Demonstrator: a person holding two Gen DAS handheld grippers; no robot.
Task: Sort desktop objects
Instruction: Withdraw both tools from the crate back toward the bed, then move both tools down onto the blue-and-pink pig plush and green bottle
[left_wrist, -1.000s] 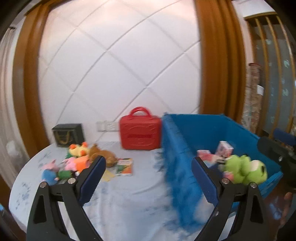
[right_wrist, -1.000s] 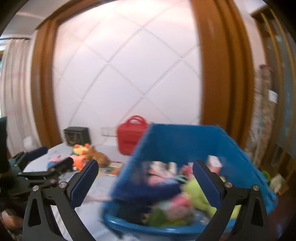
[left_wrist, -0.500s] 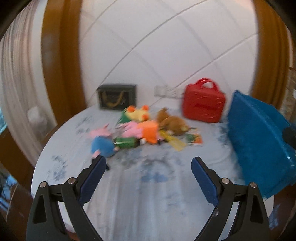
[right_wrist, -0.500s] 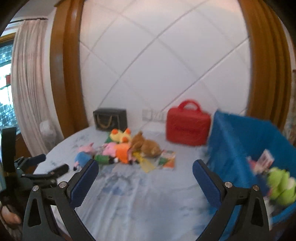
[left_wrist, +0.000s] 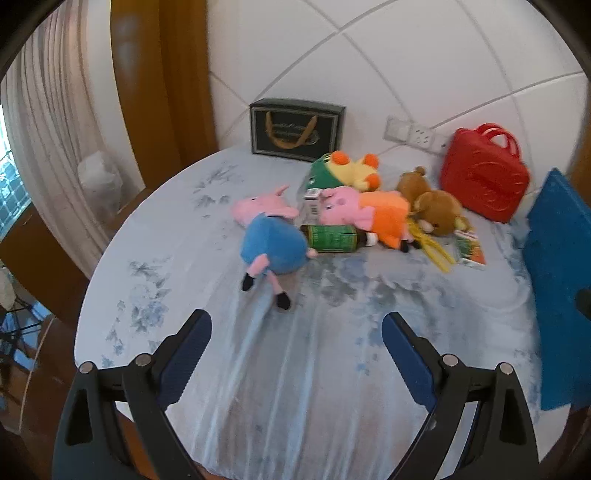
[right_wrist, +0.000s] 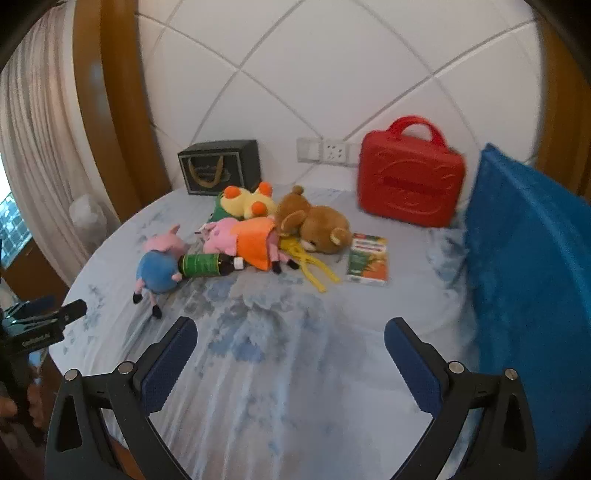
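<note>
Both grippers, left (left_wrist: 295, 345) and right (right_wrist: 290, 349), are held with fingers wide and empty above the surface (right_wrist: 295, 369). A reach for the next item appears to be in hand. The blue pig plush (left_wrist: 271, 243) lies nearest, touching the green bottle (left_wrist: 332, 239); the blue bin (right_wrist: 532, 280) stands at the right. A descent over the plush is called for.

The tablecloth (left_wrist: 295, 369) is smooth cloth with a faint sheen. The pig (left_wrist: 271, 240) and bear (right_wrist: 314, 225) are soft matt plush. The bottle (right_wrist: 207, 264) looks glossy, the red case (right_wrist: 410, 184) moulded plastic, the bin (right_wrist: 535, 277) rough-textured blue.
</note>
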